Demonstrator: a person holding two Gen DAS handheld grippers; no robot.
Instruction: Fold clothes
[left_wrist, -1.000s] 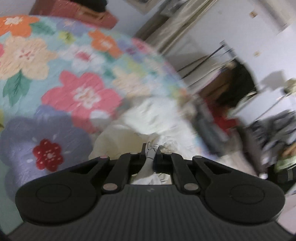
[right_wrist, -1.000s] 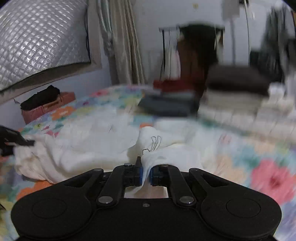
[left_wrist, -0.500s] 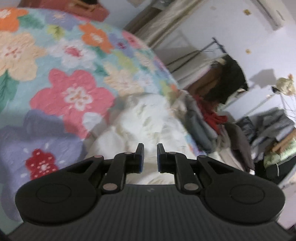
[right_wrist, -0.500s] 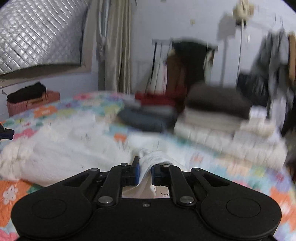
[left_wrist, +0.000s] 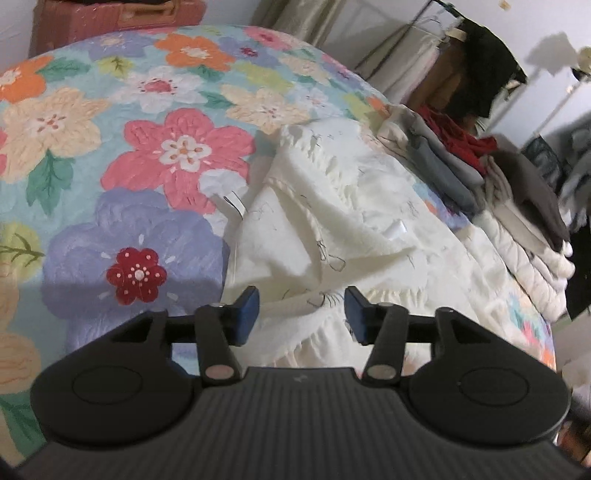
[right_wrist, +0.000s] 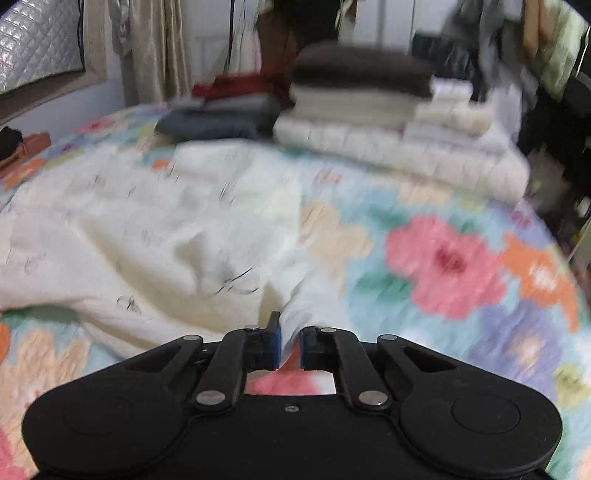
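A cream-white garment (left_wrist: 354, 221) with thin dark line drawings lies crumpled on a bed with a flowered quilt (left_wrist: 122, 155). My left gripper (left_wrist: 301, 310) hovers over its gathered edge; its jaws are opening, and the cloth lies between and below them without being pressed. In the right wrist view the same garment (right_wrist: 147, 229) spreads to the left. My right gripper (right_wrist: 290, 341) is shut on a pinched fold of that garment's near corner.
Stacks of folded clothes (right_wrist: 369, 110) in grey, brown, red and white sit at the far side of the bed. A clothes rack with dark garments (left_wrist: 476, 70) stands behind. A reddish-brown box (left_wrist: 110, 18) sits beyond the bed's far left edge.
My left gripper let go of the white cloth and its jaws spread wide. My right gripper kept its pinch and carried the corner toward the right and lower, laying the garment flatter.
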